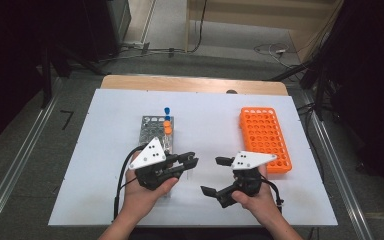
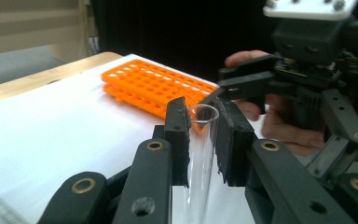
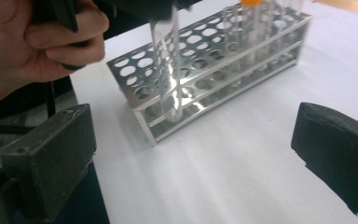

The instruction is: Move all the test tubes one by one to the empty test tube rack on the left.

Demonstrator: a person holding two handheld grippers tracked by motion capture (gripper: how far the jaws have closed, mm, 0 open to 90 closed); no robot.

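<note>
Left gripper pinches clear glass tube tight, tube upright between pads. Right gripper wide open, empty, at 3 o'clock of tube, apart.

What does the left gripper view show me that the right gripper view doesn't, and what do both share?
Left gripper view alone: the orange rack, the tube's open, uncapped mouth, and the left gripper shut on the clear tube, with the right gripper beyond. Right gripper view alone: the metal rack with capped tubes at its far end, the clear tube's rounded bottom beside its near end, and the right gripper's own jaws wide open. Both share the clear tube and the white table cover.
</note>
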